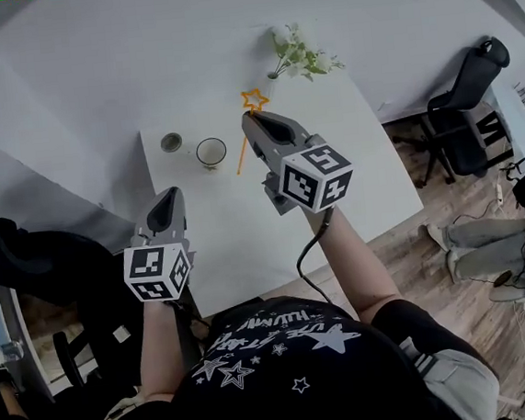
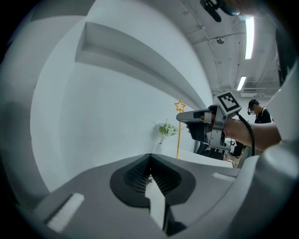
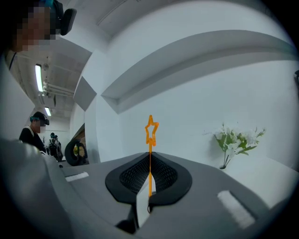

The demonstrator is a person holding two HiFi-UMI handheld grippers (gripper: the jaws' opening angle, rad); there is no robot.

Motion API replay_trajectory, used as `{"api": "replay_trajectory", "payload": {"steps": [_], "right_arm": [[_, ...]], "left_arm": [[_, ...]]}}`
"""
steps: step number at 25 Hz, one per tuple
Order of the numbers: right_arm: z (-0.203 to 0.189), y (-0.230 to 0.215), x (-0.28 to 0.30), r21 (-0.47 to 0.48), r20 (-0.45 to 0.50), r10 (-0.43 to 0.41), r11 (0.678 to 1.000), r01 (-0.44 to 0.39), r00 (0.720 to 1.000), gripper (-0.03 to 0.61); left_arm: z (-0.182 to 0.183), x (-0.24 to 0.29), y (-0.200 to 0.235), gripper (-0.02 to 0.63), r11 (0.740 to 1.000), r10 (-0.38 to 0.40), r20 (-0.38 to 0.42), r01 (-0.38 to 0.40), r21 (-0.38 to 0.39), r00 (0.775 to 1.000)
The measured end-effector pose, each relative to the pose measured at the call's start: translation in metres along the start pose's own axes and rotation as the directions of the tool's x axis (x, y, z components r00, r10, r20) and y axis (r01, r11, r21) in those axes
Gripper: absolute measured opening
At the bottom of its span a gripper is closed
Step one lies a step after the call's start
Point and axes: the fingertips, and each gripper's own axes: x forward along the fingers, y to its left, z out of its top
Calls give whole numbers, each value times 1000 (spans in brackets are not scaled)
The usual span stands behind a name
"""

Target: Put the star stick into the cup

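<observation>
My right gripper [image 1: 250, 118] is shut on the orange star stick [image 1: 243, 146] and holds it above the white table [image 1: 370, 176]. The stick is upright, with its star [image 3: 151, 128] rising above the closed jaws [image 3: 150, 161]; the left gripper view shows it hanging below that gripper [image 2: 186, 116] too. The cup [image 1: 211, 151] stands on the table just left of the stick's lower end. My left gripper [image 1: 170, 199] hovers nearer the front edge, left of the cup, shut with nothing in it [image 2: 150, 159].
A small round lid-like object [image 1: 172, 142] lies left of the cup. A vase of white flowers [image 1: 298, 55] stands at the table's far edge. A black office chair [image 1: 464, 93] and a seated person's legs [image 1: 473, 235] are to the right.
</observation>
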Motion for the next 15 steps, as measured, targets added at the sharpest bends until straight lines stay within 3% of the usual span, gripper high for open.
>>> {"api": "replay_trajectory", "payload": {"steps": [7,15], "right_arm": [[-9,-14,54,4,-4,-22,1000,22,1000,20],[-44,-34,95,55,-44,-49,997,52,998,20]], "left_arm": [[-6,28,28,3,1000,-12,-23,12,-19,1000],[-29,51,44,3,998,-33,-67,29,-64,997]]}}
